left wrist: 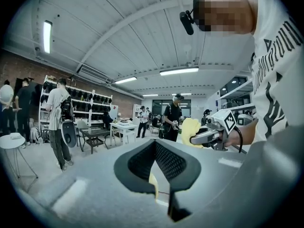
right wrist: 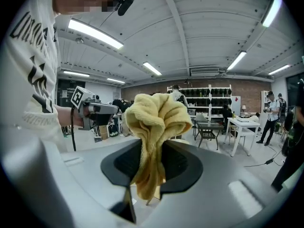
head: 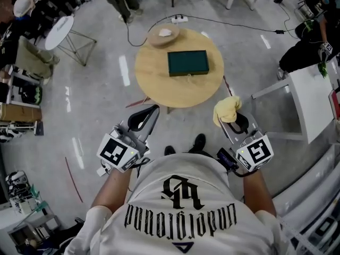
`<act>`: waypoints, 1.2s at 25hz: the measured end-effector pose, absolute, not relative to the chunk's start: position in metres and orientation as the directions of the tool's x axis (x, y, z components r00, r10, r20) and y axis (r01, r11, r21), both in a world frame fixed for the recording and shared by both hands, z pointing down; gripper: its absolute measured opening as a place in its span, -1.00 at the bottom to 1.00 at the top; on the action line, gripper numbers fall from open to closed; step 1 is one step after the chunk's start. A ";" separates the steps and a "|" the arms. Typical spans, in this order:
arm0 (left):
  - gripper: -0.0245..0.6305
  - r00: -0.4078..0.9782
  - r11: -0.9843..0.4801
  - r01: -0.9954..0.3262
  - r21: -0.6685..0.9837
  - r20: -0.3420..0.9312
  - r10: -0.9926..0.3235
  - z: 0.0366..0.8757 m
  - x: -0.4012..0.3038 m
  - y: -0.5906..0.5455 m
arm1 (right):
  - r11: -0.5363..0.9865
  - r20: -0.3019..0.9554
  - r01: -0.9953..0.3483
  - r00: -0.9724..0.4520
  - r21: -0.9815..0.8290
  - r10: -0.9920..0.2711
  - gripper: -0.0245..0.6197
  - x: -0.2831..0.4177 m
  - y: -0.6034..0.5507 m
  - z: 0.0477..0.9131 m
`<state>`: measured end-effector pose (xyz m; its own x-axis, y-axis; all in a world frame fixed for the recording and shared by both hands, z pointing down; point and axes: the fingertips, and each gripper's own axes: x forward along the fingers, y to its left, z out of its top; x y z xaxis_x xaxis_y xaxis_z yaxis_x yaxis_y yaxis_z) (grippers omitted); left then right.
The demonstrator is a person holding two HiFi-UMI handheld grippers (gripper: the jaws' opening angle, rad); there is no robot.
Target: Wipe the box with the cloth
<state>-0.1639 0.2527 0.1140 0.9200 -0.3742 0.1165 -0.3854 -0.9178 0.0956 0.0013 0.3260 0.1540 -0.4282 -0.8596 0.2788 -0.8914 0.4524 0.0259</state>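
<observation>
The dark green box (head: 188, 62) lies flat on a round wooden table (head: 159, 81) ahead of me, well beyond both grippers. My right gripper (head: 230, 119) is held in the air short of the table's near right edge. It is shut on a crumpled yellow cloth (head: 227, 109), which bulges up out of the jaws (right wrist: 156, 127). My left gripper (head: 151, 112) hovers at the same height near the table's near left edge, shut with nothing in it (left wrist: 159, 172). Each gripper shows in the other's view, the right gripper (left wrist: 209, 136) and the left gripper (right wrist: 97, 110).
A shallow wooden dish (head: 163, 35) with something pale in it sits at the table's far edge. A power strip (head: 179, 19) and its cable lie on the floor behind. A white table (head: 313, 97) stands at the right and a small round white stand (head: 58, 32) at the upper left. People stand around the room.
</observation>
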 end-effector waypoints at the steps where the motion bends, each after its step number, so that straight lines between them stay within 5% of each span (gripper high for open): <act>1: -0.91 0.923 -0.920 -0.379 0.097 0.115 -0.368 0.114 -0.172 0.256 | 0.448 0.279 -0.893 -0.424 0.027 -0.862 -0.59 -0.008 0.329 0.154; 10: -0.91 0.941 -0.936 -0.333 0.111 0.094 -0.324 0.121 -0.232 0.278 | 0.395 0.283 -0.918 -0.370 0.036 -0.885 -0.59 -0.068 0.365 0.160; 30: -0.91 0.954 -0.946 -0.300 0.125 0.071 -0.293 0.118 -0.248 0.312 | 0.386 0.264 -0.921 -0.359 0.056 -0.895 -0.59 -0.103 0.396 0.153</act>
<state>-0.2484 0.3121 0.1182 0.9535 -0.2928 0.0710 -0.2997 -0.9458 0.1254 -0.1029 0.3963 0.1533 -0.3589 -0.8953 0.2637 -0.9209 0.3857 0.0560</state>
